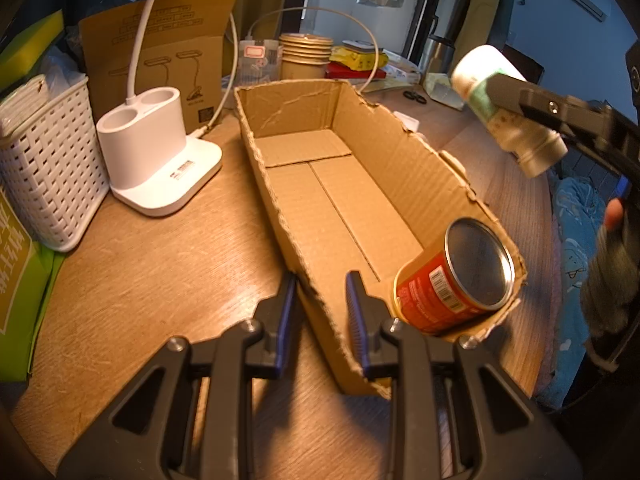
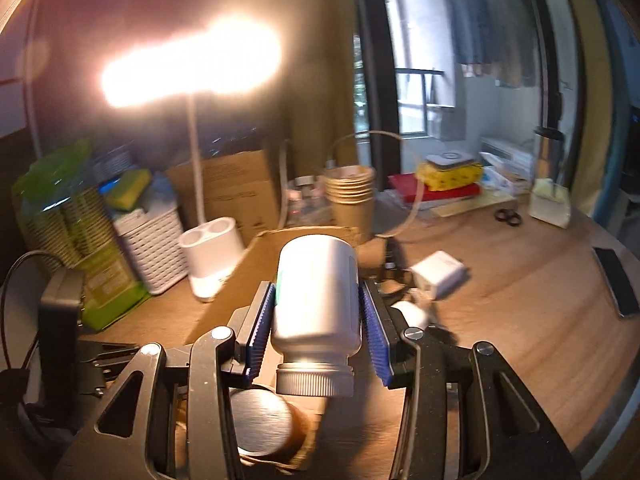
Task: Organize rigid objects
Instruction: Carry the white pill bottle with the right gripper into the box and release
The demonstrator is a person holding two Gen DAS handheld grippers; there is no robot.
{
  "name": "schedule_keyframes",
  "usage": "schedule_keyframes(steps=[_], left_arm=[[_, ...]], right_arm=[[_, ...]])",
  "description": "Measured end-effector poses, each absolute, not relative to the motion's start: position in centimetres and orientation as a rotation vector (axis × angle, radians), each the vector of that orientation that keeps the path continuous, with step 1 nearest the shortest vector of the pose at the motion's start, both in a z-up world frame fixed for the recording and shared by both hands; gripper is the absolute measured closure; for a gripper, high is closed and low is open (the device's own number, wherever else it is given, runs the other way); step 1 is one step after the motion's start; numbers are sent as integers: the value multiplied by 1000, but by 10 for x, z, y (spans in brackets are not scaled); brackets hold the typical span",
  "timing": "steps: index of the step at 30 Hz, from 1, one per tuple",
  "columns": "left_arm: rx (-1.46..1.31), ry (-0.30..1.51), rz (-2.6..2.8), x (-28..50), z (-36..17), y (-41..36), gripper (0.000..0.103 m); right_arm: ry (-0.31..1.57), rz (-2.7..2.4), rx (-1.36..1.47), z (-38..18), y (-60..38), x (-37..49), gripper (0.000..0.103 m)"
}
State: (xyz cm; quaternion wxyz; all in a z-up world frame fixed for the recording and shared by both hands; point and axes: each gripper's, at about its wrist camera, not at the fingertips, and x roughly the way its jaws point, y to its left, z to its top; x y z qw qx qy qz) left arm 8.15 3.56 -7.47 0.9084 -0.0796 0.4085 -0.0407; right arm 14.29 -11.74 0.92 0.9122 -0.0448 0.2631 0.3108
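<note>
Centre of the left wrist frame: open-topped cardboard box [image 1: 340, 200] with torn rim, lying lengthwise on wooden tabletop [image 1: 140, 280]. Lower right of that frame, inside the box's near end: red tin can [image 1: 452, 280] on its side, metal end facing the camera. Bottom centre: left gripper [image 1: 322, 312], blue pads straddling the box's near wall, narrowly parted and clamped on the cardboard edge. Upper right of the same frame: right gripper [image 1: 508, 100], raised clear of the table, closed on a white plastic bottle [image 1: 504, 108].

Centre of the right wrist frame: same white bottle [image 2: 318, 300] gripped between blue pads [image 2: 262, 320], ribbed cap toward the camera, base pointing away; right gripper [image 2: 318, 312] part-open to the bottle's width. Below the bottle: can's metal end [image 2: 262, 420] in the box.

Left of the box, left wrist frame: white desk lamp base [image 1: 160, 156] and white woven basket [image 1: 48, 160]. Behind the box: stacked paper cups [image 1: 306, 56].
</note>
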Motion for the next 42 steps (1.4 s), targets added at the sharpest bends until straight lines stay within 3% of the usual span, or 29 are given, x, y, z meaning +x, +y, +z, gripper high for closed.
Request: schedule_keyframes(steps=[42], left_arm=[[-159,843,-84,87,-75,34,75]], right_arm=[[757,757,-186,-42,-45,155,54]])
